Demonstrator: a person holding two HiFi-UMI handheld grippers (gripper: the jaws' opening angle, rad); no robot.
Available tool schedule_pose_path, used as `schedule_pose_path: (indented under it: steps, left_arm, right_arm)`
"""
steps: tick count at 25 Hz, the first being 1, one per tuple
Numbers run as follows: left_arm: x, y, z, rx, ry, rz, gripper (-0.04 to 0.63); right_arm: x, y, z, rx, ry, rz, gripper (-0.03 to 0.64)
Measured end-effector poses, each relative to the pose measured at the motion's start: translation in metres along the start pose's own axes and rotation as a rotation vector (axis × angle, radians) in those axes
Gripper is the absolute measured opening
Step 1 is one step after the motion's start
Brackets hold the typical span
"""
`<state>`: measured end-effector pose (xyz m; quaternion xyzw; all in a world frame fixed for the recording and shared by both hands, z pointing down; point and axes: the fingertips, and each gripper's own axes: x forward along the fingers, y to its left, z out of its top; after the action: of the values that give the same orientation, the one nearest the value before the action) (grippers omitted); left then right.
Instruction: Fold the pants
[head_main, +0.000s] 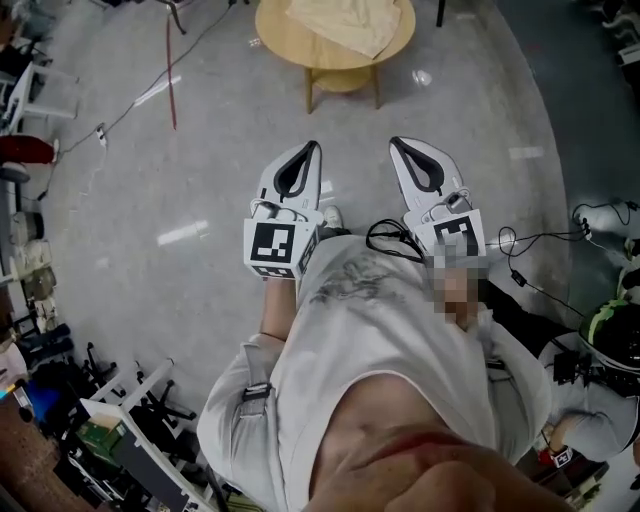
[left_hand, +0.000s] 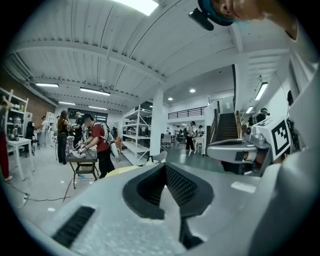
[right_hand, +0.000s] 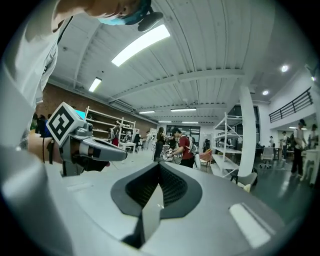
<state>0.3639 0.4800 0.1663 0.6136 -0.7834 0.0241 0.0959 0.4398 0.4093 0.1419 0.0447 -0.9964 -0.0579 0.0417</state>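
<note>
Left gripper (head_main: 312, 150): jaws closed on each other, nothing between them; held out level in front of the person.
Right gripper (head_main: 396, 144): jaws closed and empty too; side by side with the left gripper, a gap between the two.
Pants (head_main: 345, 22): beige, lying rumpled on the table, well apart from both grippers.
Table (head_main: 290, 48): round, wooden, ahead of the gripper tips.
Floor (head_main: 200, 180): grey, glossy.
Cable (head_main: 395, 240): black, looped by the right gripper.

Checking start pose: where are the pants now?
Head view, top centre: the beige pants lie bunched on the round wooden table, ahead of the left gripper and right gripper, untouched.
</note>
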Motion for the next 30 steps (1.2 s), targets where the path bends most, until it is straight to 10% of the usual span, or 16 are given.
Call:
schedule_pose_path:
  steps: [15,30]
  left_arm:
    - [0.026,0.072,0.013,-0.02,-0.044,-0.166,0.006]
    - [0.135,0.115,0.024,-0.029,-0.005,-0.11,0.006]
  right_arm:
    - [0.077,0.006,0.005,-0.031,0.058,-0.076,0.009]
    - [0.16,-0.088,-0.006,-0.034,0.044,-0.019,0.009]
